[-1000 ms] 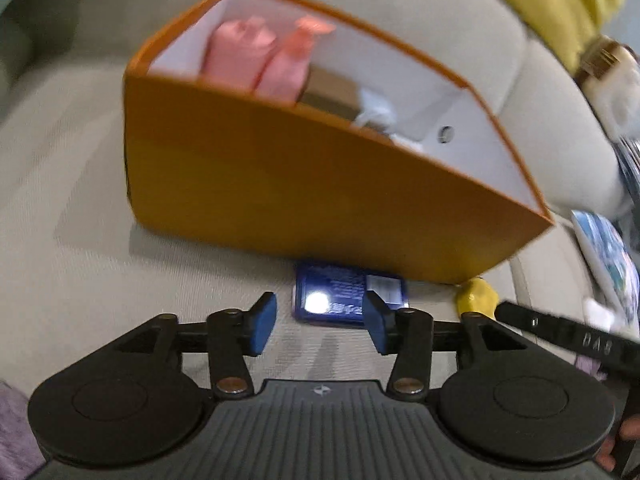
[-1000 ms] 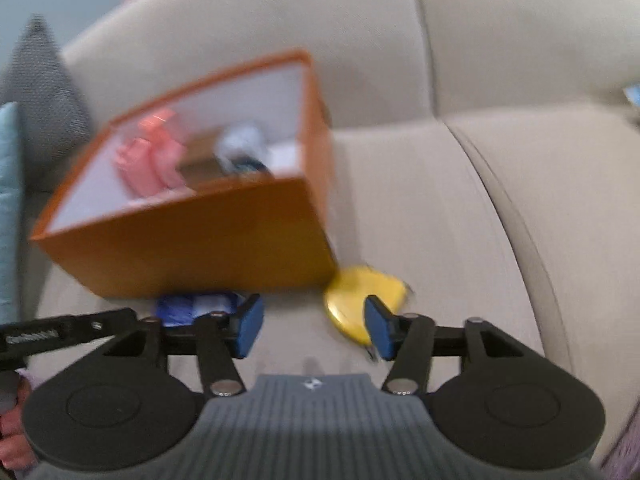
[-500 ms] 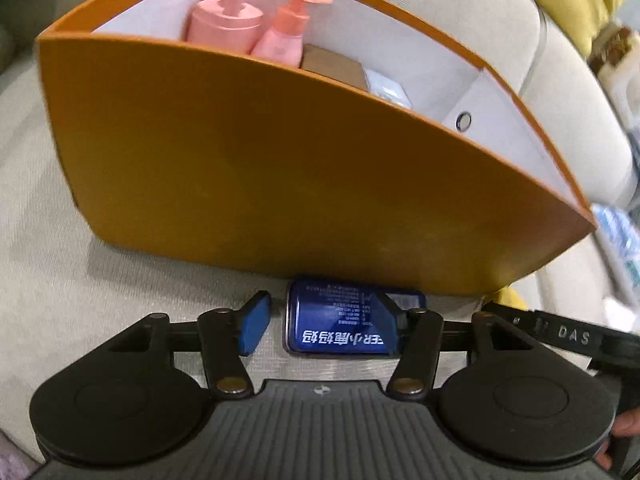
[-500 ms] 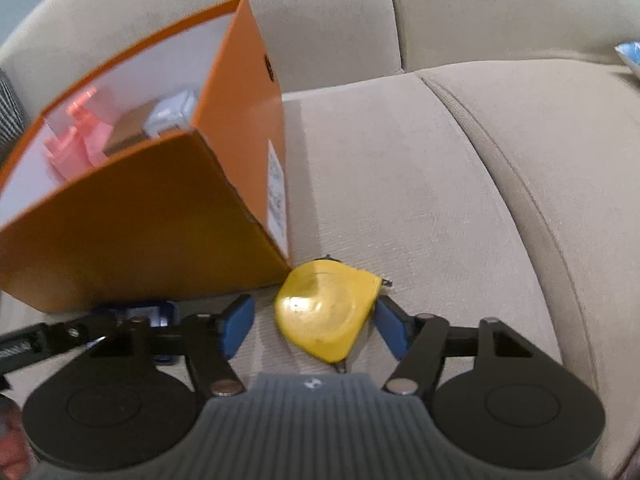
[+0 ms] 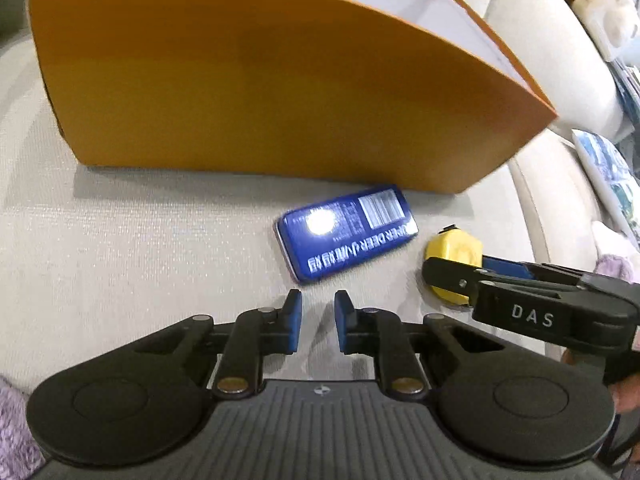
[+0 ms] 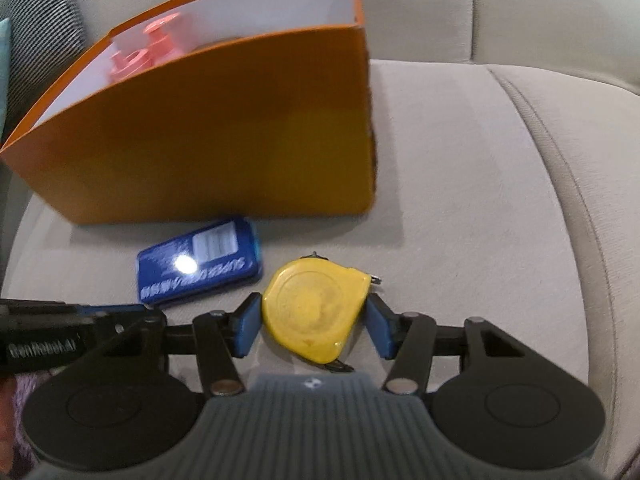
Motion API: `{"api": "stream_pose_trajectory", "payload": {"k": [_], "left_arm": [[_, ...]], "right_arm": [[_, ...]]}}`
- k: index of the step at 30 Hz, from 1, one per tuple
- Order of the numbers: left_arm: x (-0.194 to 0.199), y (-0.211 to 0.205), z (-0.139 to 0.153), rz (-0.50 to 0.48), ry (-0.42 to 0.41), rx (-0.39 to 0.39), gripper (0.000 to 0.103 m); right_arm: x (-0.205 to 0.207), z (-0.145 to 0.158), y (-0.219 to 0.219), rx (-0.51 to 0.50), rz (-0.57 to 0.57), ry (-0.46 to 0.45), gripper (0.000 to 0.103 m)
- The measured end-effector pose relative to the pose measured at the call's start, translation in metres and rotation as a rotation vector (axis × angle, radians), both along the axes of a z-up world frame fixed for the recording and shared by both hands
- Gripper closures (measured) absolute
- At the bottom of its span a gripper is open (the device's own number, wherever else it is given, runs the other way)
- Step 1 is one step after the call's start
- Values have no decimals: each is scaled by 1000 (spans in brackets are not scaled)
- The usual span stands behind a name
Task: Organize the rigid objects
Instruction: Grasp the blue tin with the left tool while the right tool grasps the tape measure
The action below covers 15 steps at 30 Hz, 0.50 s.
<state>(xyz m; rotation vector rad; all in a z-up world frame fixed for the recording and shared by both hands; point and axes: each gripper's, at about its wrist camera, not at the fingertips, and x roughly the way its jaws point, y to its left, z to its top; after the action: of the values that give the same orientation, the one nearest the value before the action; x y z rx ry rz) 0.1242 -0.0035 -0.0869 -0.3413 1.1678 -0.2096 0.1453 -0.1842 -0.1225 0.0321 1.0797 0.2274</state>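
Observation:
A blue tin (image 5: 346,234) lies askew on the beige sofa seat, just in front of the orange box (image 5: 260,80). My left gripper (image 5: 318,300) sits just short of the tin. Its jaws are closing to a narrow gap with nothing between them. A yellow tape measure (image 6: 312,312) lies to the right of the tin (image 6: 200,268). My right gripper (image 6: 314,304) straddles it, jaws still closing, with both blue pads touching its sides. The orange box (image 6: 200,140) holds pink bottles (image 6: 156,44).
The seat cushion's seam (image 6: 560,160) curves along the right. A purple fuzzy item (image 5: 12,420) lies at the lower left. A white plush thing (image 5: 608,20) and printed papers (image 5: 612,172) are at the far right. A striped grey cushion (image 6: 40,20) stands behind the box.
The left jaws have narrowed sharply, and the blue tin that was between them now lies turned beyond the tips. The right gripper has lowered, and its pads have closed in on the tape measure.

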Motion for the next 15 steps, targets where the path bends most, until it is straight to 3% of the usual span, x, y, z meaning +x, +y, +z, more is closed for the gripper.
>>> {"api": "stream_pose_trajectory", "payload": {"k": [3,5,7,10,15], "left_arm": [[-1,-3,9,-32,-51,37,71],[1,-11,15,-102,-103,123,57],[5,-23,17,-183,-141,221,53],[10,-35,18,-288,-184,301,35],[12,-44,12,-467,-269,416,30]], "right_arm": [[-5,1,-5,13,-13,10,46],[-4,2,-9,20,-15,19,45],[-1,2,-11,30,-17,20,45],[-2,4,-12,40,-12,22,44],[2,2,-9,45,-8,27,43]]}}
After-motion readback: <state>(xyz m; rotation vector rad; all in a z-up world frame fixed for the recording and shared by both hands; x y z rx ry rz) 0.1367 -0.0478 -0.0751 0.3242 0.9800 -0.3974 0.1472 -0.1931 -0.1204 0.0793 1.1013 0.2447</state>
